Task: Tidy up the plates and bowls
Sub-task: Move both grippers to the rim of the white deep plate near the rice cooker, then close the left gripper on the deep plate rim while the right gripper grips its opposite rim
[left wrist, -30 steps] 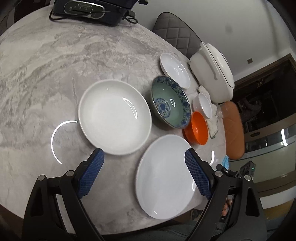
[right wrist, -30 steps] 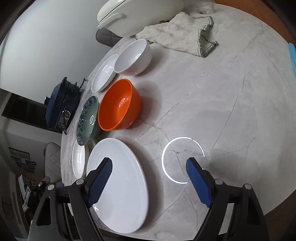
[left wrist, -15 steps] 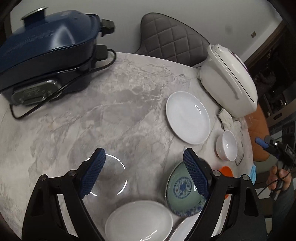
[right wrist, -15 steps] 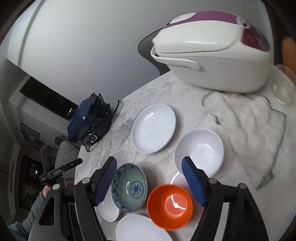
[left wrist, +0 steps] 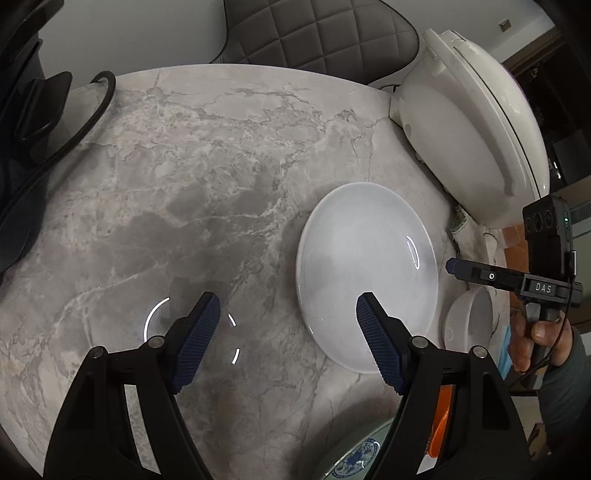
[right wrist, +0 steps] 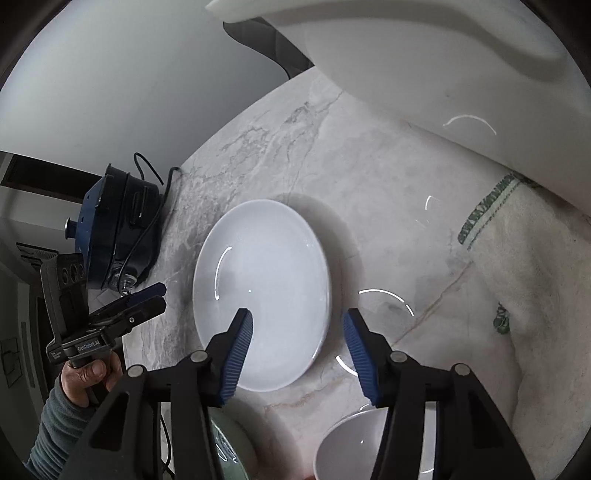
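A small white plate (left wrist: 365, 273) lies flat on the marble table; it also shows in the right wrist view (right wrist: 262, 288). My left gripper (left wrist: 286, 321) is open and empty, its right finger over the plate's near left rim. My right gripper (right wrist: 297, 326) is open and empty, its fingers straddling the plate's near right rim from above. A small white bowl (left wrist: 469, 325) sits right of the plate, also low in the right wrist view (right wrist: 351, 446). A blue-patterned green bowl (left wrist: 354, 461) and an orange bowl (left wrist: 441, 413) peek out at the bottom.
A white rice cooker (left wrist: 476, 122) stands behind the plate at the right, with a cloth (right wrist: 528, 280) beside it. A dark blue electric pot (right wrist: 114, 232) with its cord (left wrist: 55, 147) sits at the far left. A grey chair (left wrist: 314, 33) stands behind the table (left wrist: 184, 184).
Both grippers have moved forward toward the small white plate, which now fills the middle of both views. The large plates and the other bowls have slid out at the bottom.
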Demonstrator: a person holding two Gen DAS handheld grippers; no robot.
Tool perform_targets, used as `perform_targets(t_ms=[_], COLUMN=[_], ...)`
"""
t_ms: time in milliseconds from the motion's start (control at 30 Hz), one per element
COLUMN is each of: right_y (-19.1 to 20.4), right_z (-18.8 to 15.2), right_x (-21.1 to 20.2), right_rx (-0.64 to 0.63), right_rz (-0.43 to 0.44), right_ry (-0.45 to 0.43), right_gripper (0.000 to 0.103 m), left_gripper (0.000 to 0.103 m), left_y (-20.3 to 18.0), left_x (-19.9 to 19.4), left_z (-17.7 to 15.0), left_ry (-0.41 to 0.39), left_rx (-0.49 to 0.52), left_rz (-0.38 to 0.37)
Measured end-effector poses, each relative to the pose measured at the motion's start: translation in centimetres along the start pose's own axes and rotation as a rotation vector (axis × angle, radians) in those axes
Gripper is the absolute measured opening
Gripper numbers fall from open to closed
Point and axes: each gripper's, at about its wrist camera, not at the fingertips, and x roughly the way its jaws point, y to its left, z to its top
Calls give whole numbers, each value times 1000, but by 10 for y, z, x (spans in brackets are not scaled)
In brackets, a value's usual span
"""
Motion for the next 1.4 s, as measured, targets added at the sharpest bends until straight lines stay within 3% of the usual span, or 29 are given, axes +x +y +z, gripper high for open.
perform_targets(t_ms=[133,233,367,500,800,1033,1400], right_y=[-5,-3,-1,2,-2,0,6], right_z=[5,10,13,13,14,12,10], right_x=[-1,3,12,19,33,38,38], right_rx=[17,16,12,0,21,8,-46], right_rz=[8,-5,-22,-44,-73,-83,-139], right_ry=[2,17,34,48,83,92,73], right_gripper=[56,56,54,50,34,12,11], left_gripper=[73,57,56,49,35,11,11], left_y=[8,7,0,1,-5,-16,-29], left_x=[16,28,39,48,53,62,62], left_z=[4,7,5,2,3,2,3], left_ry=[17,48,78,96,122,143,144], left_rx=[-13,4,27,14,31,36,68], left_rz=[-33,-49,-36,-49,-28,-16,52])
